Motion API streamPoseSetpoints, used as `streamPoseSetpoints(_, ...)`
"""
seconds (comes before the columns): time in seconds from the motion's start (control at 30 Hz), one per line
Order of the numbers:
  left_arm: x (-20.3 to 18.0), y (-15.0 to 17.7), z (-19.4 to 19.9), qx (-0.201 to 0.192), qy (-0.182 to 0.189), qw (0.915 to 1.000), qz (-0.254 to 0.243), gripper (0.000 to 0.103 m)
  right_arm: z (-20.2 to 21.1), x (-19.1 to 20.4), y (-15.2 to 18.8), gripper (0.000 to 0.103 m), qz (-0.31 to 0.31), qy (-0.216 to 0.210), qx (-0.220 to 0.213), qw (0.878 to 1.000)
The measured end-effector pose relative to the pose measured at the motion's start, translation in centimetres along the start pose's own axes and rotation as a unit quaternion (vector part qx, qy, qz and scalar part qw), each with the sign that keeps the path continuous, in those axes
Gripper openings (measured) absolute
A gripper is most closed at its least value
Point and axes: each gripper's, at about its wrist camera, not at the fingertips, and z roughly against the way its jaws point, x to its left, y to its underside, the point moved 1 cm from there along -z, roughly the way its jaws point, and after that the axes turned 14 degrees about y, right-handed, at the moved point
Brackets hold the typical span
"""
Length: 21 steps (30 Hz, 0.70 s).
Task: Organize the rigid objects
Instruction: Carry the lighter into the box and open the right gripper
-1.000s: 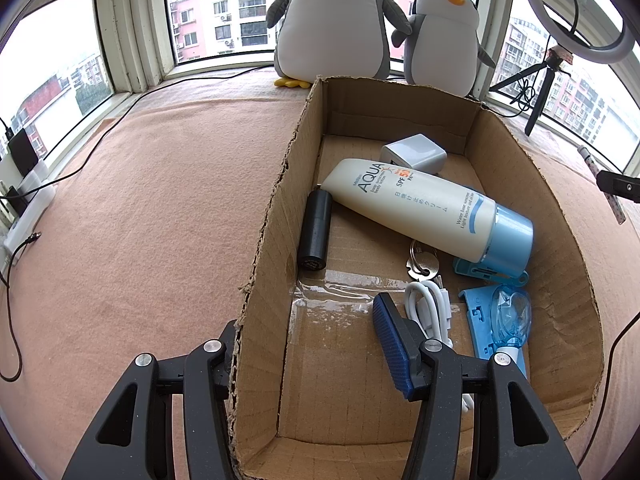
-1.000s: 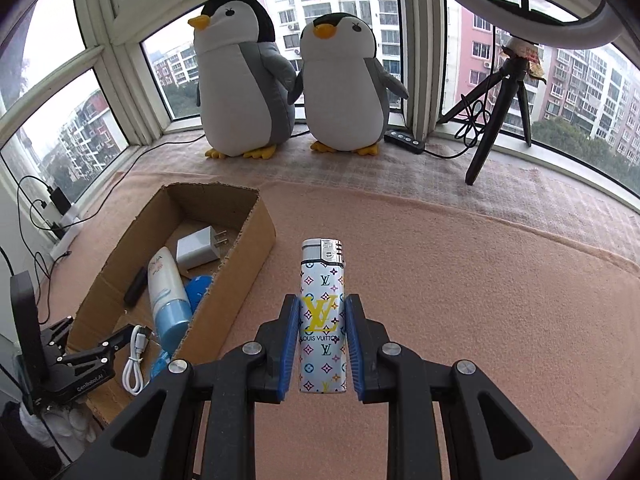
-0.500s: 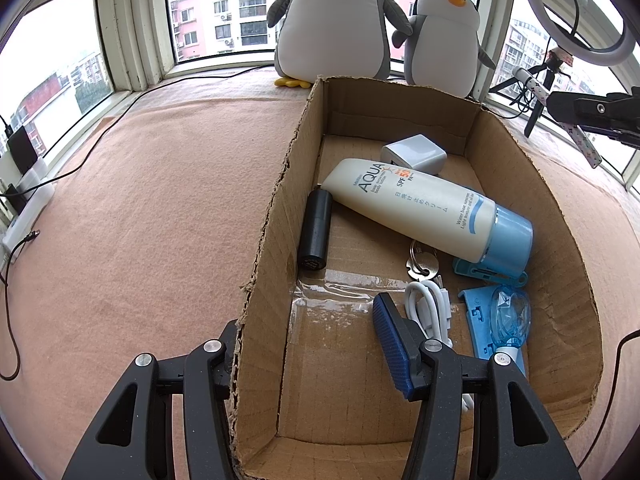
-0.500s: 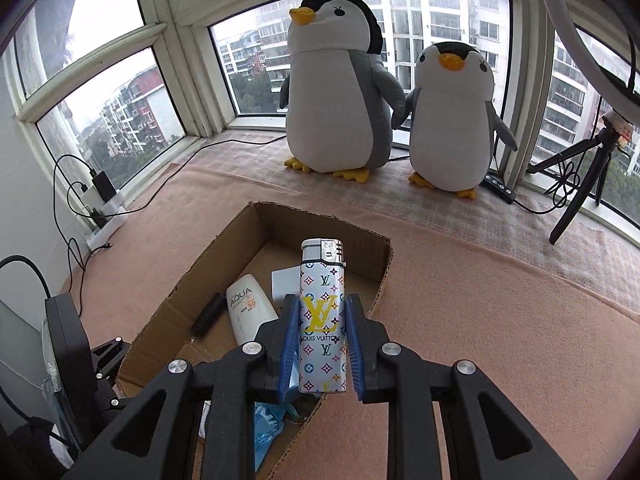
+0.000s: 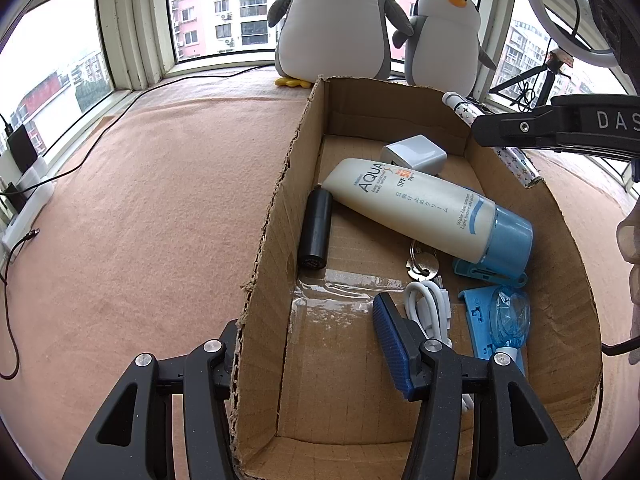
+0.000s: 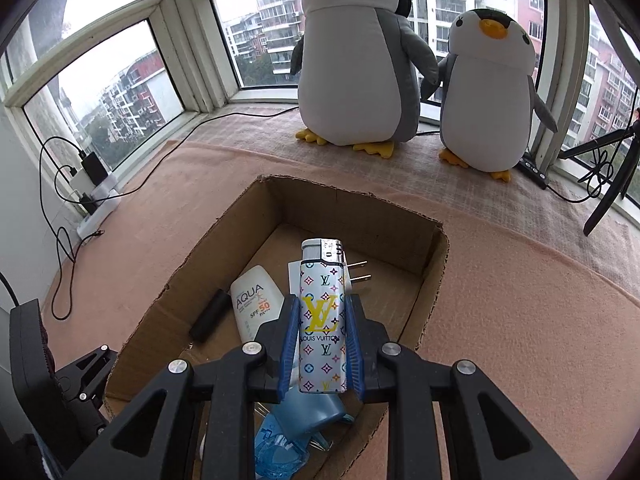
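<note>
- Holding item: right gripper (image 6: 322, 354), fingers narrow and clamped on one patterned lighter (image 6: 323, 318), upright, poised above the cardboard box (image 6: 352, 210).
- Left gripper (image 5: 316, 356): fingers wide, straddling the box's left wall; whether they pinch it, cannot tell.
- Advice: lower the lighter into the bare floor patch near the far right corner, clear of the plug prongs, then release low so it does not bounce.
- Box contents, counted: one sunscreen tube (image 5: 416, 206); one white charger plug (image 5: 414, 156); one black cylinder (image 5: 316, 228); one coiled white cable (image 5: 428, 308); one key ring (image 5: 422, 262); several blue plastic pieces (image 5: 496, 312), number unclear.
- Beyond the box: two penguin plush toys (image 6: 360, 60).
</note>
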Motion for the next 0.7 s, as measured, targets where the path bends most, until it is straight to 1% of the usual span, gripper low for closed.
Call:
streamPoseSetpoints(0.4,-0.03,-0.01,-0.01,0.0,0.0,1.0,0.0,0.058,-0.56,0.22,-0.02,0.021,0.008,0.003,0.007,1.0)
streamPoseSetpoints(0.43,0.02,-0.01,0.01,0.0,0.0,1.0,0.0,0.058,-0.52,0.22,-0.01,0.024,0.009,0.004,0.006,1.0)
streamPoseSetpoints(0.47,0.01,0.0,0.0,0.0,0.0,1.0,0.0,0.058,-0.51,0.26,-0.06,0.028,0.009,0.005,0.005,1.0)
streamPoseSetpoints(0.5,0.02,-0.01,0.01,0.0,0.0,1.0,0.0,0.058,-0.46,0.26,-0.09,0.03,0.01,0.005,0.004,1.0)
streamPoseSetpoints(0.7,-0.04,0.0,-0.01,0.0,0.0,1.0,0.001,0.058,-0.11,0.1,0.03,0.03,0.009,0.004,0.002,1.0)
